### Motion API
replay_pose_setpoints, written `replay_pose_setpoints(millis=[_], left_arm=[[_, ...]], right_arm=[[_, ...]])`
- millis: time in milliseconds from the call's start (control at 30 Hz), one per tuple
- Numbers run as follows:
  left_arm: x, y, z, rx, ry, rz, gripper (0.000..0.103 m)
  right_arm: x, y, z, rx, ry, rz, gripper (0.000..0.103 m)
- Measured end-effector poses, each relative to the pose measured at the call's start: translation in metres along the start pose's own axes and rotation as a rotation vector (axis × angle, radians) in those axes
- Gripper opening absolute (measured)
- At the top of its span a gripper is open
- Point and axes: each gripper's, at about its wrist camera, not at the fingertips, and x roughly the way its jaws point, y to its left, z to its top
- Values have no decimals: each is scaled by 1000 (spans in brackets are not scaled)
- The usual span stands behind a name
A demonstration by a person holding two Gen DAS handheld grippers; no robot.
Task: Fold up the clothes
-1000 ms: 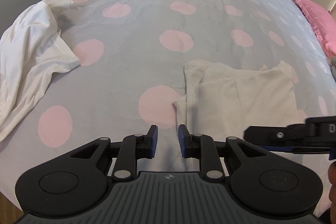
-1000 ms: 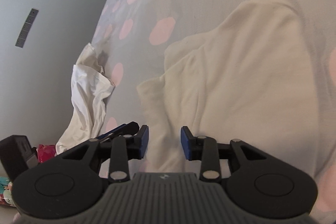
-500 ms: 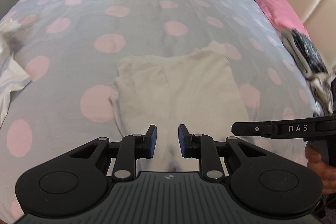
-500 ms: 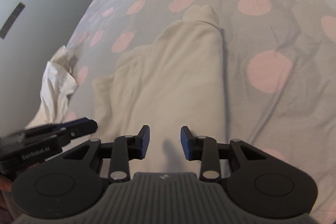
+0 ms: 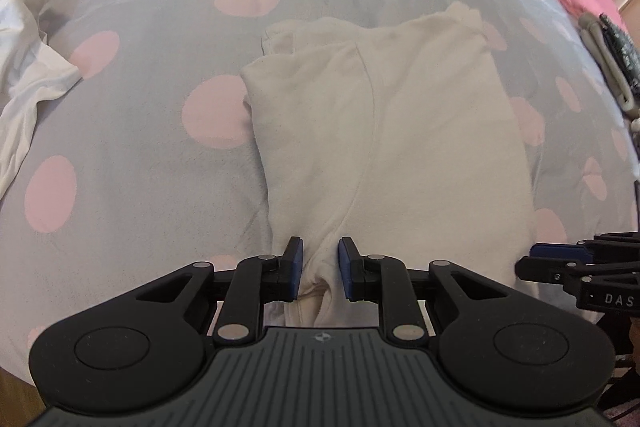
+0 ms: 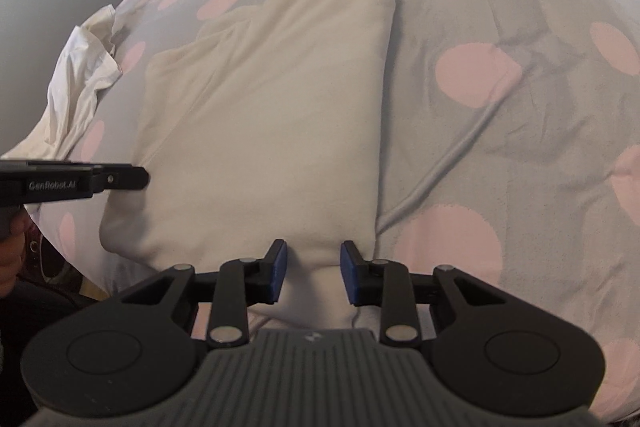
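I hold my left tool (image 5: pixel 319 269) and right tool (image 6: pixel 312 273) parted around the near hem of the cream garment (image 5: pixel 384 131), lying partly folded on the spotted bed (image 5: pixel 168 131), seemingly to pinch it.

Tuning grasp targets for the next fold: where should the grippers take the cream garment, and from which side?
Take the cream garment by its near hem, one gripper at each near corner, coming in low from the bed's near edge. It lies flat, folded lengthwise. Left gripper and right gripper are open, already straddling that hem, so pinching there probably lets the near end lift toward the far end.
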Motion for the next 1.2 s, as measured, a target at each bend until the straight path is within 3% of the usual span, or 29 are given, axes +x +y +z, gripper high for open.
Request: replay_pose_setpoints(millis=[133,300,367,433,500,533,567,733,833,967,1100,1200], left_arm=[[-13,6,-10,-41,-16,-13,40],[-12,9,-21,-79,51,-17,40],[-8,8,-25,-72,83,-32,35],[-2,6,-26,-67,109,-16,16],[5,7,-27,-70,135,7,11],[10,8,-27,-76,151,21,10],[14,9,-28,-79,165,33,10],[26,6,-29,-57,194,70,10],[18,7,-29,-63,185,56,11],[-2,9,-25,-74,143,36,19],[-5,11,-6,-57,82,30,47],[-5,11,9,-40,38,26,51]], right_arm=[[-8,-9,-2,40,-11,-18,43],[-9,-22,-12,110,32,16,51],[-3,-24,-16,124,60,32,51],[5,-21,-19,118,86,31,49],[12,-16,-21,97,104,16,34],[15,-15,-22,91,111,11,27],[18,-14,-23,85,118,5,27],[21,-16,-24,79,129,-6,29],[16,-17,-23,80,131,-21,34],[8,-20,-18,106,124,-44,38],[-5,-23,-4,115,98,-85,43],[-14,-23,12,91,68,-92,49]])
